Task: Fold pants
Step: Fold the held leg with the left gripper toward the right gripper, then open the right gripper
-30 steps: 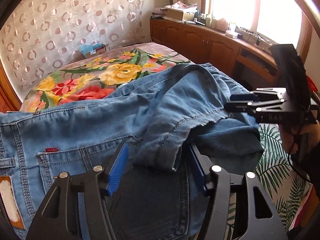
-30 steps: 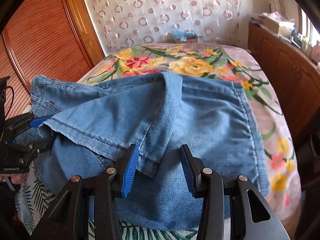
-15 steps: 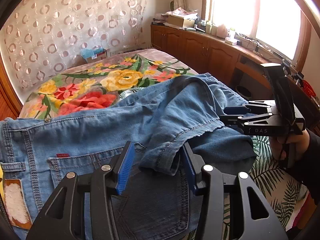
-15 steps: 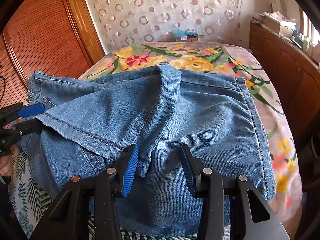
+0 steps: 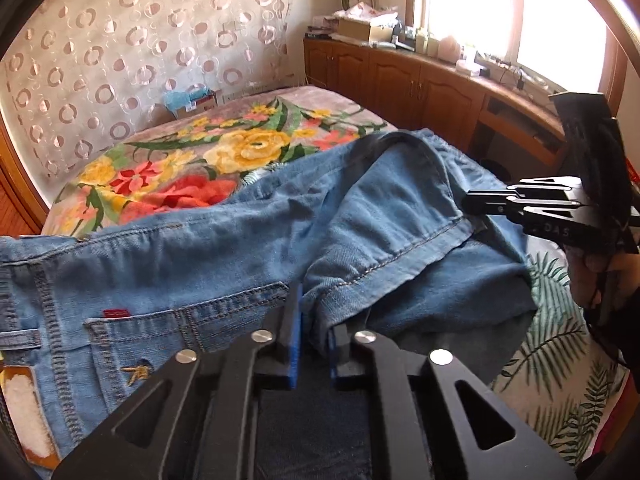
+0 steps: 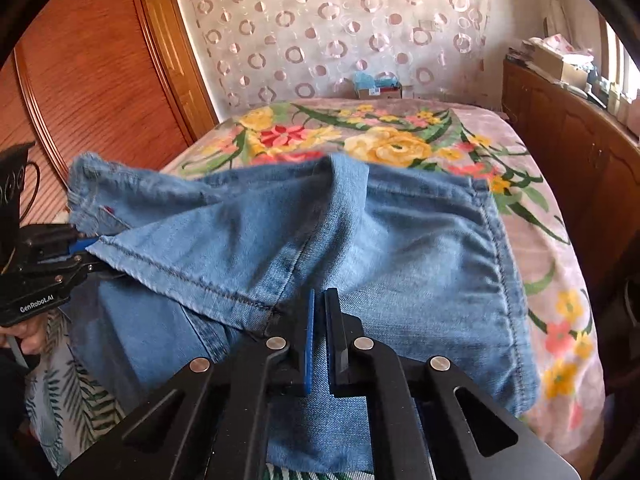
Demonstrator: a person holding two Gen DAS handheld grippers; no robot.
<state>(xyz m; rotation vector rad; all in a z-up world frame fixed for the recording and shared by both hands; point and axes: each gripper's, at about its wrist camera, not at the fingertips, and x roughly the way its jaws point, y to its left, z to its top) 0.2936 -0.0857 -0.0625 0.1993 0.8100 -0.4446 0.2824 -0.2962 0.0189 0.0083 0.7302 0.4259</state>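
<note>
Pinching the same hem from both ends: left gripper [image 5: 314, 334] has its blue pads nearly together with a bunch of hem fabric between them, right gripper [image 6: 319, 320] likewise narrow, clamped on denim at the other corner of that hem [image 6: 188, 270]. Jeans [image 5: 192, 256] lie across the near edge of the bed [image 5: 224, 156], waistband end toward the bed's left side, with a back pocket [image 5: 168, 332], red tab and leather patch [image 5: 24, 412] visible in the left wrist view. Leg section is doubled over the seat area, fold ridge [image 6: 344, 184] standing up mid-bed. Hem edge runs taut-ish between the two grippers, lifted off the layer below. Floral blanket covers the far half of the bed; leaf-print sheet [image 5: 560, 360] shows at the near right corner. Wood cabinets [image 5: 400, 80] along the window wall.
</note>
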